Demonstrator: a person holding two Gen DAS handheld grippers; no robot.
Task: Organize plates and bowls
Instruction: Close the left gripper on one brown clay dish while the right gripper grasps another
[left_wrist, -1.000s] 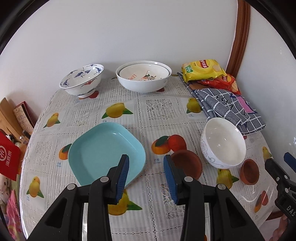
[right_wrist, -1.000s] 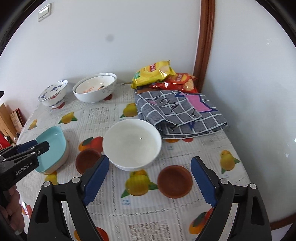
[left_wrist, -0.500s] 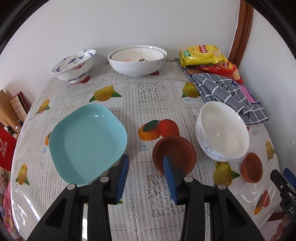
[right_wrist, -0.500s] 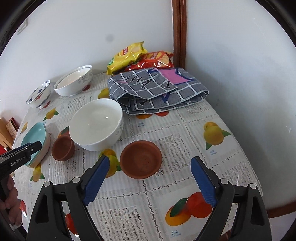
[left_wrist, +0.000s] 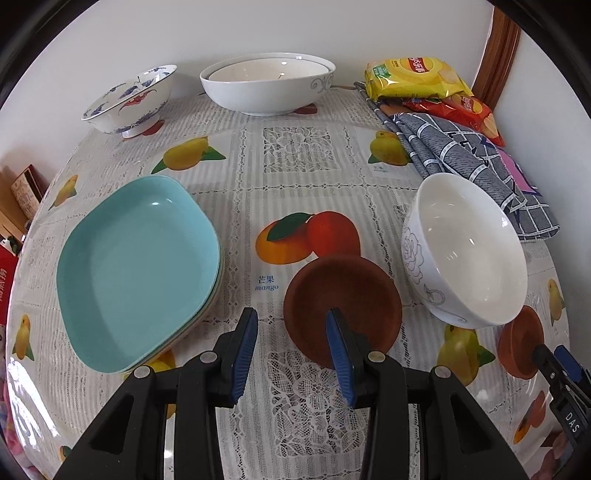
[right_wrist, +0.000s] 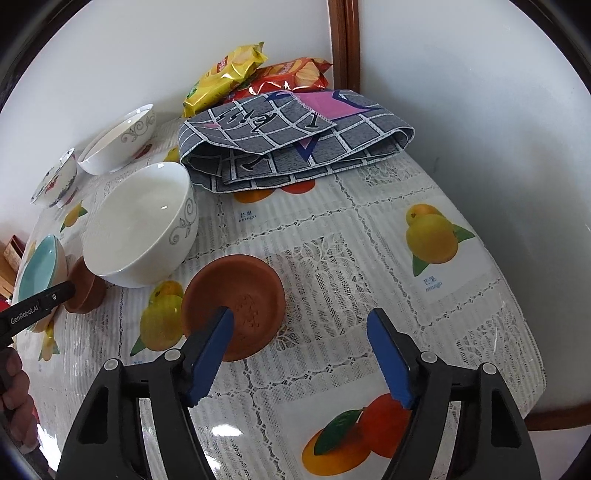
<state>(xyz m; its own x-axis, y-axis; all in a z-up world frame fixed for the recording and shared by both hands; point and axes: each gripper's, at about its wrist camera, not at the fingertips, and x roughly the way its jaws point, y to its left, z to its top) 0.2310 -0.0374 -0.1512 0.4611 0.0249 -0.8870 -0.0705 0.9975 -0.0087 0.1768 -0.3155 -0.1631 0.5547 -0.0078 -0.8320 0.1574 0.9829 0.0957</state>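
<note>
Left wrist view: left gripper (left_wrist: 290, 345) is low over the table w/ a modest gap between its pads, nothing clamped. One pad sits over the near rim of a brown clay saucer (left_wrist: 343, 299), the other on the outside over bare tablecloth (left_wrist: 295, 155), so the rim lies between them but isn't pinched yet afaict. Teal plates (left_wrist: 136, 266) are stacked just to its left, white bowl (left_wrist: 469, 251) just right of the saucer. Nested white bowls (left_wrist: 267, 86) and a blue-patterned bowl (left_wrist: 129, 99) are at the far edge by the wall.

Right wrist view: right gripper (right_wrist: 301, 356) is wider, jaws closing, holding nothing. Its left pad is over the near rim of a second clay saucer (right_wrist: 236, 299); the other pad is out over cloth.

Imo to do this well: get each rim properly seated deep between the pads before squeezing, since these saucers look shallow and could tip or skid on that plastic cover. Lift level, mind the white bowl rly close by.
</note>
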